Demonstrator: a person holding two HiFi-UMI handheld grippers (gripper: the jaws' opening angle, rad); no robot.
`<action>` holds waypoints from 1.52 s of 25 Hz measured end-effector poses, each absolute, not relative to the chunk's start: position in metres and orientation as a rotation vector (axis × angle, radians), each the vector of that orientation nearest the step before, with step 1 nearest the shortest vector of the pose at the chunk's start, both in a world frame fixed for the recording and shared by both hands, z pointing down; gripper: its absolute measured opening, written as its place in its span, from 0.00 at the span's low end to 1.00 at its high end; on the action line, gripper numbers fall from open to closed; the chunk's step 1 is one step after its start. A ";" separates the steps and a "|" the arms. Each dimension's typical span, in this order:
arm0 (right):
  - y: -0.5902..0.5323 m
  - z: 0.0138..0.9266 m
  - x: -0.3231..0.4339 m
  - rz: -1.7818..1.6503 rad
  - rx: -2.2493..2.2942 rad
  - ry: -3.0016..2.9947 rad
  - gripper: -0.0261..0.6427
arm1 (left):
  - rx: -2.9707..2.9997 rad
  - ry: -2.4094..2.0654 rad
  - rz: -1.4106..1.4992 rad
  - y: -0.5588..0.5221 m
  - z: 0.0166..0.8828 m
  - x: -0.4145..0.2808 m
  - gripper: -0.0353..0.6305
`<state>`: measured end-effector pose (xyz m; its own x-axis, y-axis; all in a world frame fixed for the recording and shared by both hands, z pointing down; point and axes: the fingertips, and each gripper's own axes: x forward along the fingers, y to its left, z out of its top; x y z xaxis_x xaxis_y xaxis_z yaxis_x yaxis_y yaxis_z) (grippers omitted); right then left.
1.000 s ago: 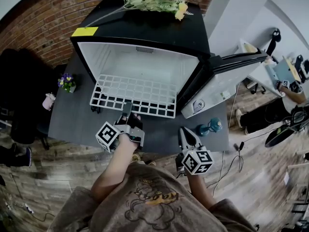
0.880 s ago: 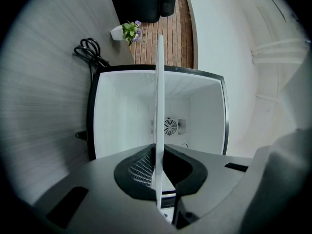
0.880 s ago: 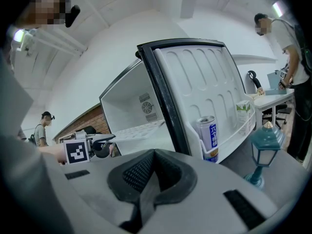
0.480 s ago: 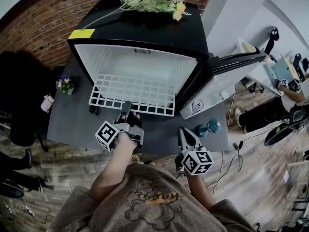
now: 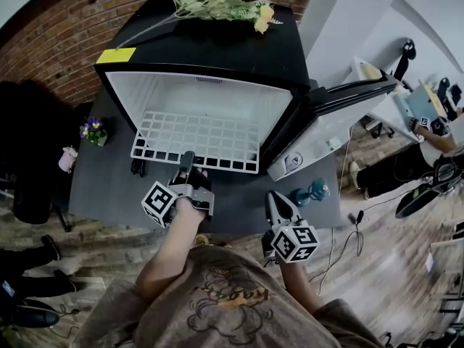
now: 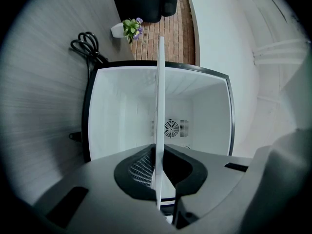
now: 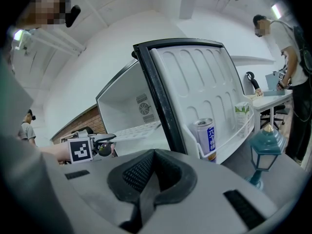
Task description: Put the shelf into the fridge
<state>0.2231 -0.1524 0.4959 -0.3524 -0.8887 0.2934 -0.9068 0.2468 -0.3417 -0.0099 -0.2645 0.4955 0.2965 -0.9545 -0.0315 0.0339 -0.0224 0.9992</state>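
From above, the left gripper (image 5: 187, 159) clamps the front edge of the wire shelf (image 5: 196, 138), half inside the open fridge (image 5: 217, 46), and the right gripper (image 5: 274, 200) hangs apart with jaws pressed together, empty; only its own view reveals a can (image 7: 208, 139) in the door (image 7: 195, 82)

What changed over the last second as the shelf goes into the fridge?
The left tongs, clamped on the front edge of the white wire shelf, pushed it a little deeper into the open fridge; its front still sticks out. Nothing was taken hold of or let go. The right tongs stayed shut and empty beside the door, which stayed open.
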 end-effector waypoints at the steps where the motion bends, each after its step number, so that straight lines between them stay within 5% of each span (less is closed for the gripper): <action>1: -0.153 0.496 0.223 0.716 1.764 -2.450 0.04 | 1.335 -0.951 -1.017 -0.265 0.495 -0.010 0.12; 38: -0.167 0.502 0.218 0.740 1.758 -2.434 0.04 | 1.336 -0.951 -0.992 -0.318 0.496 -0.002 0.12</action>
